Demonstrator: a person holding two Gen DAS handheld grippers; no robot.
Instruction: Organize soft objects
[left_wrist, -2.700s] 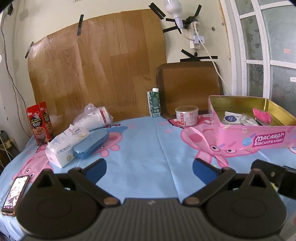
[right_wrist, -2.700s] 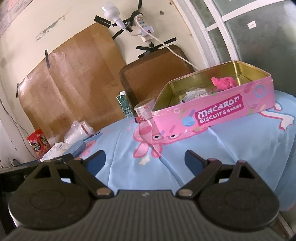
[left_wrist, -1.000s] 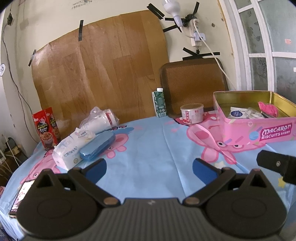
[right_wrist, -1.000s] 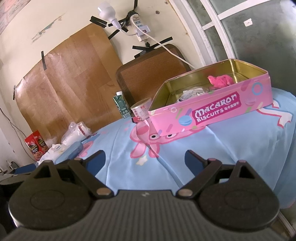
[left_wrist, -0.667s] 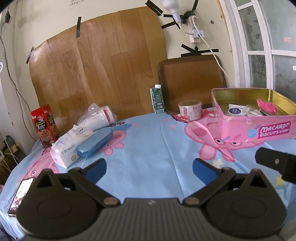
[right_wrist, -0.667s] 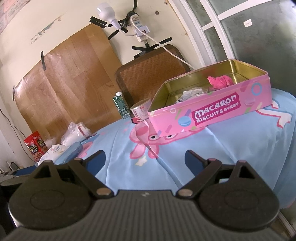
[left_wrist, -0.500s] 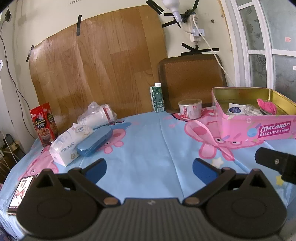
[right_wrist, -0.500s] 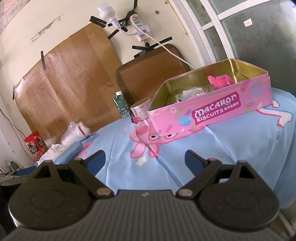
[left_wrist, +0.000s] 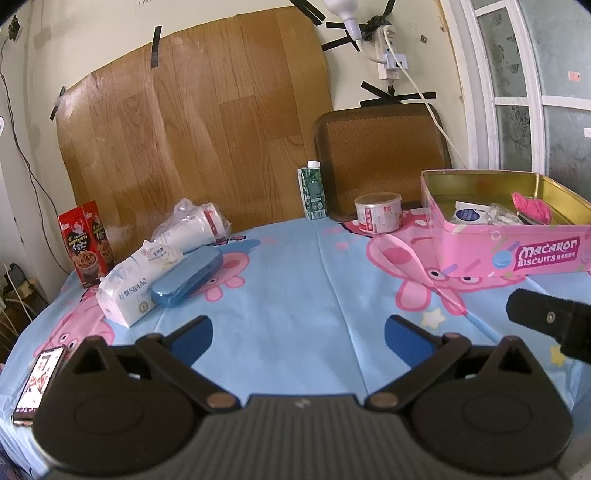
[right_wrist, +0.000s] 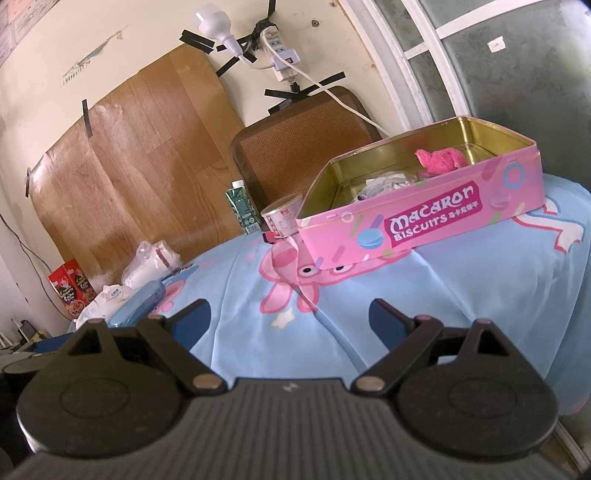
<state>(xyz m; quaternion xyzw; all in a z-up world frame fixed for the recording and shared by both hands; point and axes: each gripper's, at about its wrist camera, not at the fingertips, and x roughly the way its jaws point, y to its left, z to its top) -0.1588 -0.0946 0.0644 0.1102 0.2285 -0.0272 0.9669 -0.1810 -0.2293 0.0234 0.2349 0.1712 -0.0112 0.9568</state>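
A pink Macaron Biscuits tin (left_wrist: 517, 251) (right_wrist: 424, 221) stands open at the right of the table. Inside lie a pink fluffy piece (left_wrist: 532, 203) (right_wrist: 441, 158) and white plastic-wrapped packets (left_wrist: 476, 216) (right_wrist: 384, 182). At the left lie a white tissue pack (left_wrist: 129, 288) (right_wrist: 107, 299), a clear bag of white rolls (left_wrist: 192, 225) (right_wrist: 151, 266) and a blue case (left_wrist: 186, 277) (right_wrist: 138, 302). My left gripper (left_wrist: 298, 330) hovers open over the cloth mid-table, holding nothing. My right gripper (right_wrist: 290, 317) is open too, short of the tin, empty.
A blue cartoon-pig tablecloth (left_wrist: 295, 288) covers the round table. At the back stand a green carton (left_wrist: 312, 192), a small tub (left_wrist: 378, 212) and red snack boxes (left_wrist: 86, 243). A phone (left_wrist: 37, 380) lies at the near left edge. A brown chair back (left_wrist: 384, 155) stands behind.
The left view has swung and dipped slightly, with the table objects shifting a little; the right view is almost unchanged. Both grippers stay open and empty.
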